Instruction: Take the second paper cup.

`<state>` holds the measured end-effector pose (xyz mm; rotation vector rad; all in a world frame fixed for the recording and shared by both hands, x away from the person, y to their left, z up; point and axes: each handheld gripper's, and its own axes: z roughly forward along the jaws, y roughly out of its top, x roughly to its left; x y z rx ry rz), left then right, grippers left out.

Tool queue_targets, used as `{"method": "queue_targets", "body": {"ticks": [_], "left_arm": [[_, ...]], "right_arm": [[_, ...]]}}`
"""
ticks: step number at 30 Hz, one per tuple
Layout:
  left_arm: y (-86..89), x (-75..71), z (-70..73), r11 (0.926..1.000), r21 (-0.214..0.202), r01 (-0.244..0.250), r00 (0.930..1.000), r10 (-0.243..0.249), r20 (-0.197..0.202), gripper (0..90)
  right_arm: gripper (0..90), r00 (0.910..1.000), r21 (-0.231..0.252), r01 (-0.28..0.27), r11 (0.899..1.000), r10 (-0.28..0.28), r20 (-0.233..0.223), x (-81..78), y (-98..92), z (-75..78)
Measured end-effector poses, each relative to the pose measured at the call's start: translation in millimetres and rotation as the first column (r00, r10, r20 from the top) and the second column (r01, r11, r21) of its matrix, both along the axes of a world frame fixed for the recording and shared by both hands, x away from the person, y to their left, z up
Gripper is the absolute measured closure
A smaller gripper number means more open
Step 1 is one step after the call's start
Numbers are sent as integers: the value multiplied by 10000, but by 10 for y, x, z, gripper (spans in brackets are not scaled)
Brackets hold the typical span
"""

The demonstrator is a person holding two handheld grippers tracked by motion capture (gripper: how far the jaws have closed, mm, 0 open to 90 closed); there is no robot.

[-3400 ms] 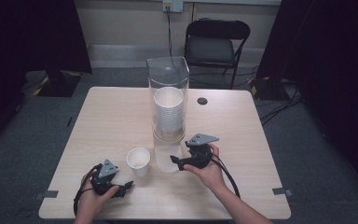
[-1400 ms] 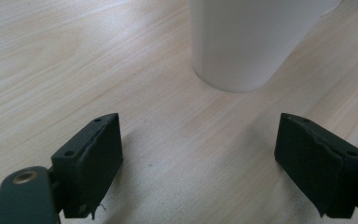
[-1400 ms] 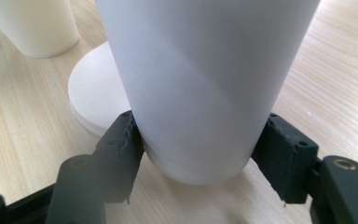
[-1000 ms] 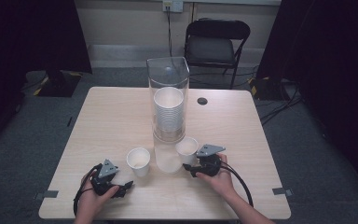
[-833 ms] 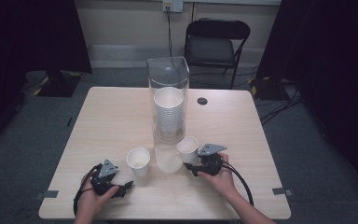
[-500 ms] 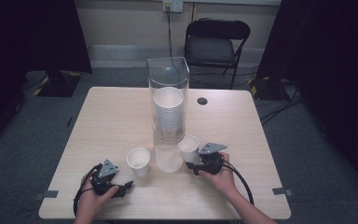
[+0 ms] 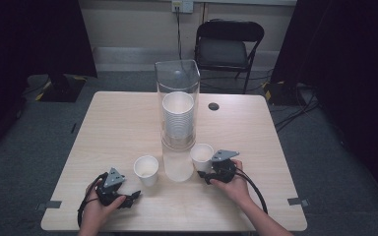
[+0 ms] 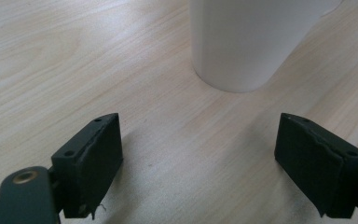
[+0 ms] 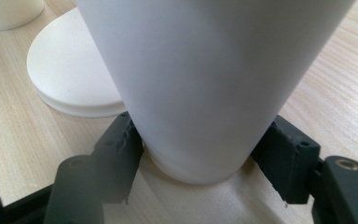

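Observation:
A tall clear dispenser tube (image 7: 177, 83) stands mid-table on a white base (image 7: 178, 167), with a stack of white paper cups (image 7: 178, 115) inside. One paper cup (image 7: 202, 153) stands upright just right of the base. My right gripper (image 7: 204, 173) is shut on its lower part; both pads press the cup (image 9: 205, 70) near its foot, as the right gripper (image 9: 198, 163) view shows. A second paper cup (image 7: 146, 169) stands left of the base. My left gripper (image 7: 133, 195) rests on the table in front of it, open, with that cup (image 8: 249, 42) beyond the left gripper (image 8: 198, 154).
The wooden table (image 7: 118, 128) has bare room at the left, right and back. A small black disc (image 7: 213, 106) lies behind the dispenser. A black folding chair (image 7: 229, 46) stands beyond the far edge. The dispenser's white base (image 9: 70, 74) is close to the held cup.
A few seconds ago my right gripper was at the dispenser's foot and no cup stood to its right. Now it holds a cup there. The left gripper has stayed put.

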<state>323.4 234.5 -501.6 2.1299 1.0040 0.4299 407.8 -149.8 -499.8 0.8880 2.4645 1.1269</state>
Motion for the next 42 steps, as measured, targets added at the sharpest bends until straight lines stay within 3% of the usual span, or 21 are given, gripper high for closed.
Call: {"method": "queue_targets", "body": {"ticks": [4,17,25,42], "left_arm": [[0,0,0,10000,-5,0,10000,0,1,146],[0,0,0,10000,-3,-1,10000,1,3,146],[0,0,0,10000,-5,-3,10000,3,1,146],[0,0,0,10000,-4,-2,10000,2,0,146]], "right_arm": [[282,9999,-71,162,9998,-162,-37,5,3,-2],[203,9993,-75,301,9995,-302,-216,-12,-46,7],[140,9987,63,514,9987,-514,-24,-49,-105,85],[144,9996,491,245,9985,-237,-163,-159,-382,210]]}}
